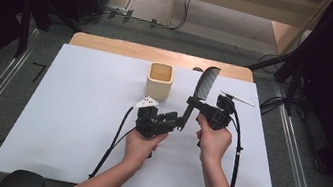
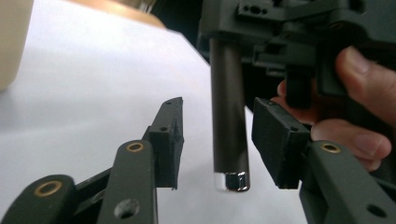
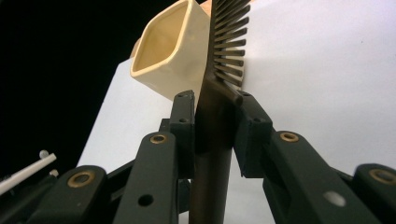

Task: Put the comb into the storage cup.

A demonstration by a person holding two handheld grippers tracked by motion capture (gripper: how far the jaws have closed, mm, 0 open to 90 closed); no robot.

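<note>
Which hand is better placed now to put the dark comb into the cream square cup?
The right. Its gripper is shut on the dark plastic comb, right beside the cream square cup. The left gripper has its jaws apart around the handle's end, not touching it.

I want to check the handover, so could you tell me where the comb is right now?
In the high view the comb stands right of the cream cup, clamped by the right gripper; its handle end hangs between the left gripper's open jaws.

Dark comb (image 1: pixel 203 86), teeth up, upright above the table, beside cream cup (image 1: pixel 159 79)
</note>
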